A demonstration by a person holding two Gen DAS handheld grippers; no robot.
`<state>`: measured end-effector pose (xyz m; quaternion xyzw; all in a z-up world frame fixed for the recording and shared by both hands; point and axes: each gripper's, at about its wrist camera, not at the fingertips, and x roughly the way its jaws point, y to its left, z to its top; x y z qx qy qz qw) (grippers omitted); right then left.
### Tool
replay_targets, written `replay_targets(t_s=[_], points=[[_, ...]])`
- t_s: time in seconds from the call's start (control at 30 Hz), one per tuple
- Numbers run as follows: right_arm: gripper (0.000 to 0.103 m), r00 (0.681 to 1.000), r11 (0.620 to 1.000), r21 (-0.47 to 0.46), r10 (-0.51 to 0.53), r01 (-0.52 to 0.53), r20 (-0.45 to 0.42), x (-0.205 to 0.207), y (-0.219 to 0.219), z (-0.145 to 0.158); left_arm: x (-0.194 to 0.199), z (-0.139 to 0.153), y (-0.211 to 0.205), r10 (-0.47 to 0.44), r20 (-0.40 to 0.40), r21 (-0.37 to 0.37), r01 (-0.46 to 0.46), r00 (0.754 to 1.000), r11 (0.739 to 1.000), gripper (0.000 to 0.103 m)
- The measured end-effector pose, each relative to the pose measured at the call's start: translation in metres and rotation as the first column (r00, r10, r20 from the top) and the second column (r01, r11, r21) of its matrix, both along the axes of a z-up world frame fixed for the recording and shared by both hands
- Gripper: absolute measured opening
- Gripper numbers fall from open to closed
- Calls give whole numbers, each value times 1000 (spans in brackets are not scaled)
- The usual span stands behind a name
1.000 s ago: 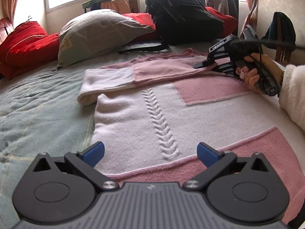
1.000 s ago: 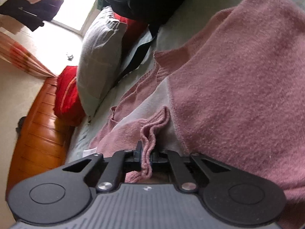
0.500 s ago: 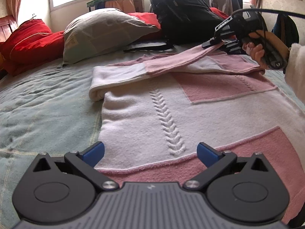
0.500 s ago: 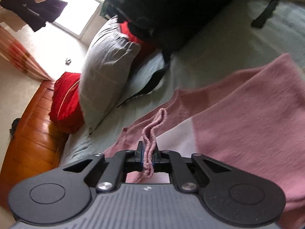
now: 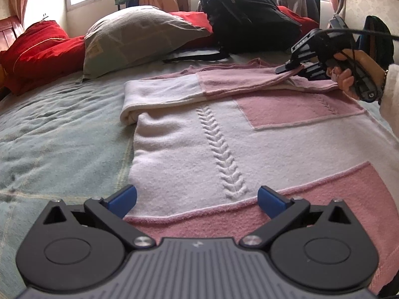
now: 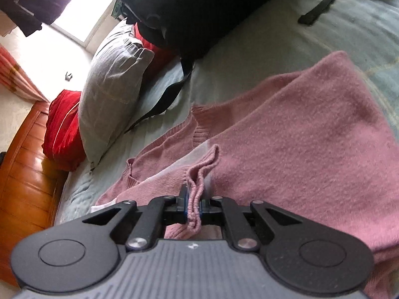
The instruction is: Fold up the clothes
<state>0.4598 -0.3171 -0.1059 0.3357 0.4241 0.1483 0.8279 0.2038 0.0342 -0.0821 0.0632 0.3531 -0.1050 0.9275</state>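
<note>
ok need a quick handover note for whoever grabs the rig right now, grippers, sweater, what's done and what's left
Right gripper: shut on the pink cuff of a sleeve, held just above the sweater.
Left gripper: open, empty, hovering over the hem.
Sweater lies flat on the bed, near the backpack and the grey pillow.
Done: one sleeve lies across the top of the sweater.
Left: probably lay down the held cuff, then fold the body.
</note>
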Motion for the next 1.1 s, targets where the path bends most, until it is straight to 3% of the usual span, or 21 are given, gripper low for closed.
replay_targets(t_s=[0.13,0.17,0.27,0.3,0.4,0.53,0.63,0.7,0.8,0.9,1.0,1.03,1.1], points=[[13,1000,999,-40,-12,12,4,-4,-2,1,-1,1,0,-8,1,5,8,1000,1000,102],[21,999,997,-63,-41,42,11,-7,-5,6,-1,1,0,-7,2,4,7,1000,1000,102],[62,989,978,-162,-120,133,88,-22,-10,29,-2,3,2,-9,5,4,9,1000,1000,102],[67,984,971,-189,-125,147,126,-27,-9,38,-2,4,1,-9,7,6,9,1000,1000,102],[70,979,975,-215,-19,63,201,-36,6,56,0,4,1,-8,9,9,7,1000,1000,102],[76,974,971,-210,152,-115,168,-31,34,40,0,2,-1,-5,-4,17,5,1000,1000,102],[75,983,961,-247,152,-122,108,-23,40,15,-1,1,-1,-7,-12,20,8,1000,1000,102],[80,980,960,-255,153,-117,128,-28,43,23,-2,2,1,-10,-13,16,10,1000,1000,102],[85,960,924,-356,217,-144,175,-37,70,46,-1,4,4,-20,-15,-8,20,1000,1000,102],[88,926,857,-481,315,-184,207,-38,110,60,-1,4,3,-31,-11,-21,31,999,999,102],[90,920,794,-565,364,-224,145,-19,141,39,0,-1,2,-34,-28,-19,34,999,999,102],[91,923,783,-571,369,-247,106,-15,145,31,0,-2,3,-33,-35,-17,32,999,999,102],[98,917,771,-584,385,-256,107,-18,147,26,0,-4,6,-31,-46,-25,29,998,999,102]])
